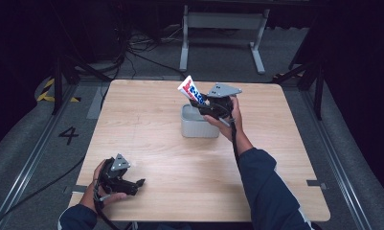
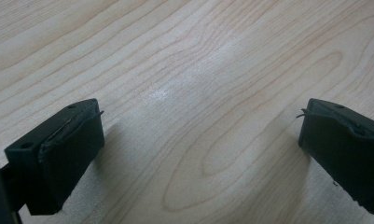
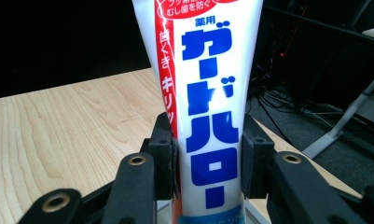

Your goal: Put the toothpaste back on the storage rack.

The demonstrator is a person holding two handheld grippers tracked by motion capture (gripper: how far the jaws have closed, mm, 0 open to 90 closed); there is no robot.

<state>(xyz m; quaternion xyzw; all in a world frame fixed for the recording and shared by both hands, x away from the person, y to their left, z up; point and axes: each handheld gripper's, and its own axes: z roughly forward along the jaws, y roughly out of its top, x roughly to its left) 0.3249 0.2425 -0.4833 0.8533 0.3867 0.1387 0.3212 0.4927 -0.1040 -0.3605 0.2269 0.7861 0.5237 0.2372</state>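
Note:
A white toothpaste tube (image 1: 190,90) with blue and red lettering is pinched between the jaws of my right gripper (image 1: 204,104), just above a grey open box (image 1: 198,125) in the middle of the table. In the right gripper view the tube (image 3: 208,93) stands upright, both black pads (image 3: 165,154) pressing its sides. My left gripper (image 1: 138,183) rests near the table's front left corner, lying low over the wood. In the left gripper view its jaws stand wide apart with bare wood (image 2: 194,107) between them.
The wooden table (image 1: 146,143) has open surface left and right of the grey box. Behind the table a white metal stand (image 1: 223,28) and cables lie on the grey floor. A floor mark "4" (image 1: 68,135) sits at the left.

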